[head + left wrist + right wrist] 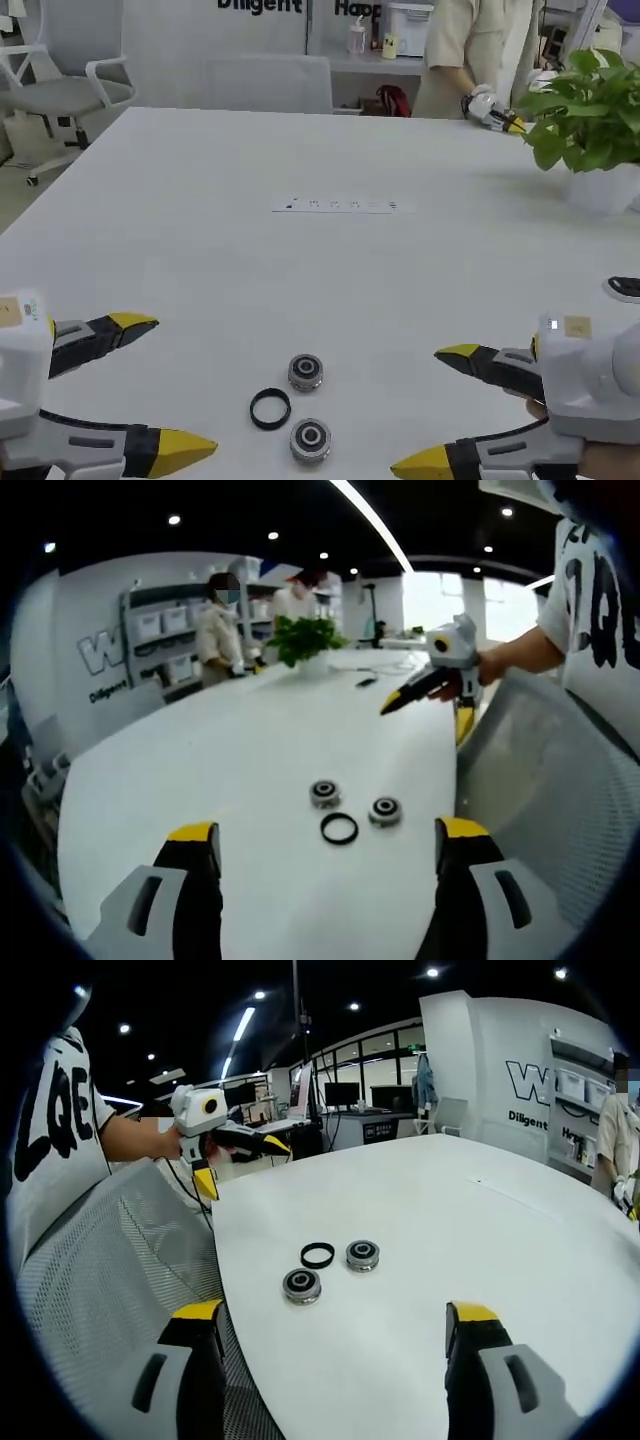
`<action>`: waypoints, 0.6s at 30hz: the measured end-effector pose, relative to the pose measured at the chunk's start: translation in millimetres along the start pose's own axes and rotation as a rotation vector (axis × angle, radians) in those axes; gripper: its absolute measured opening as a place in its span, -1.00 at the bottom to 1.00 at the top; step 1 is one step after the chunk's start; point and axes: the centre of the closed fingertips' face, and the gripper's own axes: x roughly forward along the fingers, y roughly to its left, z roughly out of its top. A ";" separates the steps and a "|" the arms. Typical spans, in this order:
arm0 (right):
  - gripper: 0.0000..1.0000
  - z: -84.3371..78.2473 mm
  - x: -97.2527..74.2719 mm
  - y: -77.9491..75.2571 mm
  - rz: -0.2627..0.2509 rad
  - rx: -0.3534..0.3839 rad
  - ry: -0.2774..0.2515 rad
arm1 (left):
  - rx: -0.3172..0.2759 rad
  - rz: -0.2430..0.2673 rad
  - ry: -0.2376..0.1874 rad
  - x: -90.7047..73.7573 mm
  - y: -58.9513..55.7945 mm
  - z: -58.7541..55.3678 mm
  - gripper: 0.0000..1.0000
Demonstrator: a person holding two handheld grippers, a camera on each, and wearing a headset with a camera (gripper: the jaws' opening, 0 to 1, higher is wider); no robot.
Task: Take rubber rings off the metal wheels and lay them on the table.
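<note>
one black rubber ring [270,409] lies loose beside two small silvery metal wheels [305,371], left gripper [185,385] and right gripper [418,408] gaping empty, so next likely means pinning a wheel and peeling.

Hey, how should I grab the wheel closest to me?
Probably best to pinch the near wheel across its round rim, coming down from above with the right gripper: it lies flat, hole up, and the loose ring sits close on its left.
</note>
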 end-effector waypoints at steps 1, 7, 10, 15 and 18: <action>0.74 -0.4 0.0 0.2 0.000 0.001 0.001 | 0.000 0.001 0.001 -0.2 0.2 -0.3 0.80; 0.75 -2.8 1.5 0.8 0.005 0.004 0.010 | -0.004 0.006 0.000 -1.8 1.1 -1.9 0.80; 0.75 -2.1 2.5 1.5 0.008 0.007 0.008 | -0.009 0.010 0.005 -2.6 2.2 -3.9 0.81; 0.75 -1.9 3.7 1.4 0.007 0.004 0.007 | -0.011 0.014 0.004 -3.2 4.0 -3.9 0.81; 0.75 -2.5 4.1 1.6 0.007 0.010 0.006 | -0.011 0.016 0.001 -2.8 4.9 -2.9 0.81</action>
